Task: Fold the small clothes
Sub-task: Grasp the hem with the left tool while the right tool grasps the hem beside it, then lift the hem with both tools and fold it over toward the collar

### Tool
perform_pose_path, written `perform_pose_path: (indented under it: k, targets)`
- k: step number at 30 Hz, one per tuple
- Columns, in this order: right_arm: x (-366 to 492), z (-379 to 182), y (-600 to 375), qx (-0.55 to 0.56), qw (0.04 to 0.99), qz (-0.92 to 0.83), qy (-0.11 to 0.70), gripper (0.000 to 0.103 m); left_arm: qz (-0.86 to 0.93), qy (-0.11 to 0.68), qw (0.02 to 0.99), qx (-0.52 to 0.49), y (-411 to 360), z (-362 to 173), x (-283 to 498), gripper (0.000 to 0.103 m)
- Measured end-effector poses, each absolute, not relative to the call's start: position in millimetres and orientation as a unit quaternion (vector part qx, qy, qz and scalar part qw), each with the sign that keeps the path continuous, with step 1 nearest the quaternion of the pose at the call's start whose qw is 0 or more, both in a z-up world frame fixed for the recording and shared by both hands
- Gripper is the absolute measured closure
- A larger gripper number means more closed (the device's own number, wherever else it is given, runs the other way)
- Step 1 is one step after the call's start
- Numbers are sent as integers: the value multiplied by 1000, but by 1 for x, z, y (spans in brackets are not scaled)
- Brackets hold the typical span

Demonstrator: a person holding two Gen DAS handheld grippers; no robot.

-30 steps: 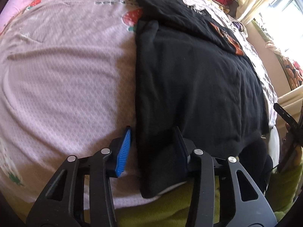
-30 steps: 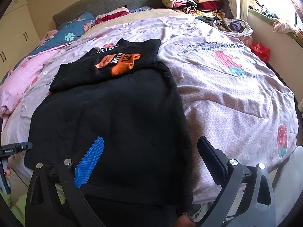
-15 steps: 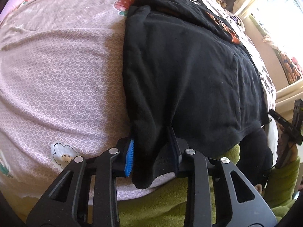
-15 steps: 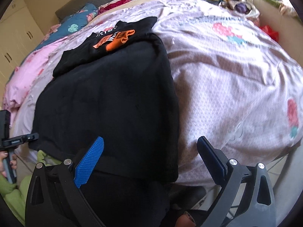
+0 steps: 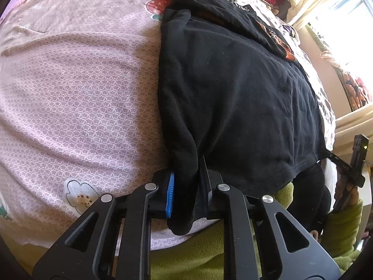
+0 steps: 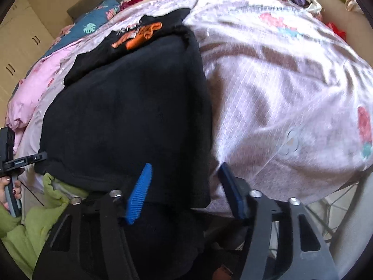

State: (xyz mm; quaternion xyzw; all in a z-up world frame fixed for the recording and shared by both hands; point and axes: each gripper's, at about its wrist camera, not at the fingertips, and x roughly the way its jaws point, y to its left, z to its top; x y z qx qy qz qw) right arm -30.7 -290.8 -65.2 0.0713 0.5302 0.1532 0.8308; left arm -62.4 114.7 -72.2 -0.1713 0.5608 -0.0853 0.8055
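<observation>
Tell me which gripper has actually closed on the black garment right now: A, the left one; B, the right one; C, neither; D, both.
A. The left gripper has its jaws shut on a bunched corner of the black garment at the near edge of the bed, while the right gripper has its jaws apart, straddling the garment's other near corner without pinching it.

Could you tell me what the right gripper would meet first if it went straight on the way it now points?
Probably the near hem corner of the black garment: the right gripper is open with that corner between its fingers. Depth is unclear; the purple bedspread lies underneath.
</observation>
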Motion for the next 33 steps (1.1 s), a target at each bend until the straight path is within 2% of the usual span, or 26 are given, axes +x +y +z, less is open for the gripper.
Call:
perform_pose_path:
  k: [1,4,21,33]
  targets:
    - [-31,-68,-291,70,828,148,536,74,-86,560,806,-173,116,-72,-63,94]
    - [-35,-61,-292,62,836,145,526,91,-89,555,808,-177,117,-69,-63,99]
    - [-39,41,-300,106,910,160,367,94,-123,449,852,-238,154,-6,-49,101]
    - [0,87,-288,117,934,131,312,94,-121,372,882,-264,165,36,-14,101]
